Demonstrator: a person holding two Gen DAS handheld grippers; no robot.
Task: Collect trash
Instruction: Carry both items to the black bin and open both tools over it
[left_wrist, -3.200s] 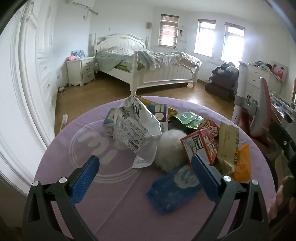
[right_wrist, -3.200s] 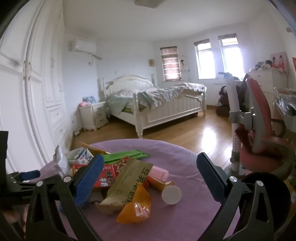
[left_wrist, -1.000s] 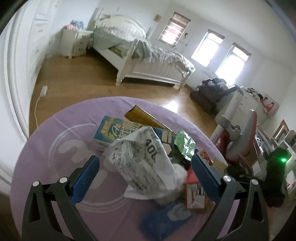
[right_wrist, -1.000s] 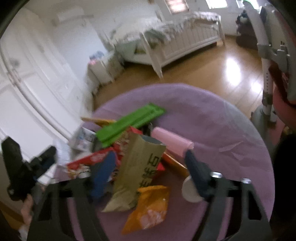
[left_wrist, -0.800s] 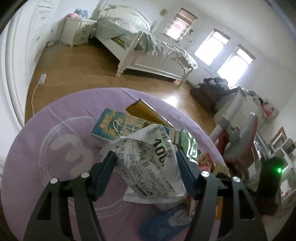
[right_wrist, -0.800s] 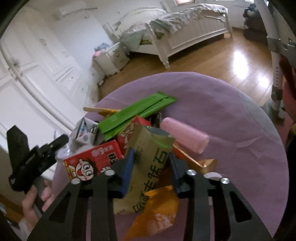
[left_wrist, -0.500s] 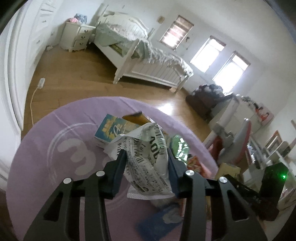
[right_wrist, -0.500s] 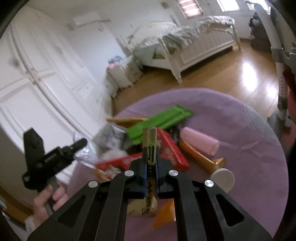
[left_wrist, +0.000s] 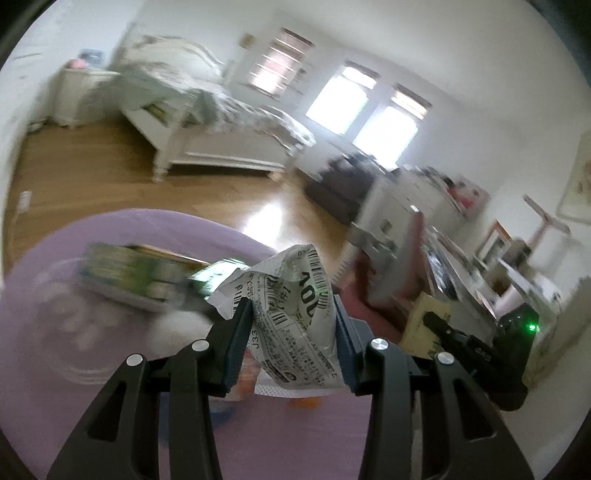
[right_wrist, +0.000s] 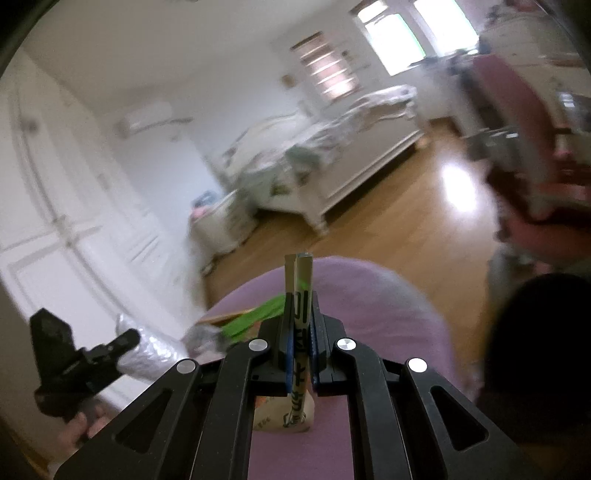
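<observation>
A round counter (left_wrist: 122, 413) under purple cloth stands in a bedroom with a white bed (left_wrist: 207, 140) and wood floor (right_wrist: 417, 221). The left gripper (left_wrist: 291, 339) clamps a crumpled white printed wrapper (left_wrist: 295, 314) above it; the right gripper (right_wrist: 300, 354) pinches a flat tan packet (right_wrist: 301, 291) upright, edge-on.

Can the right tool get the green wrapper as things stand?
Probably not yet: the right tool is shut on a tan packet, so it has no free grip. The green wrapper lies just ahead on the table, unobstructed.
</observation>
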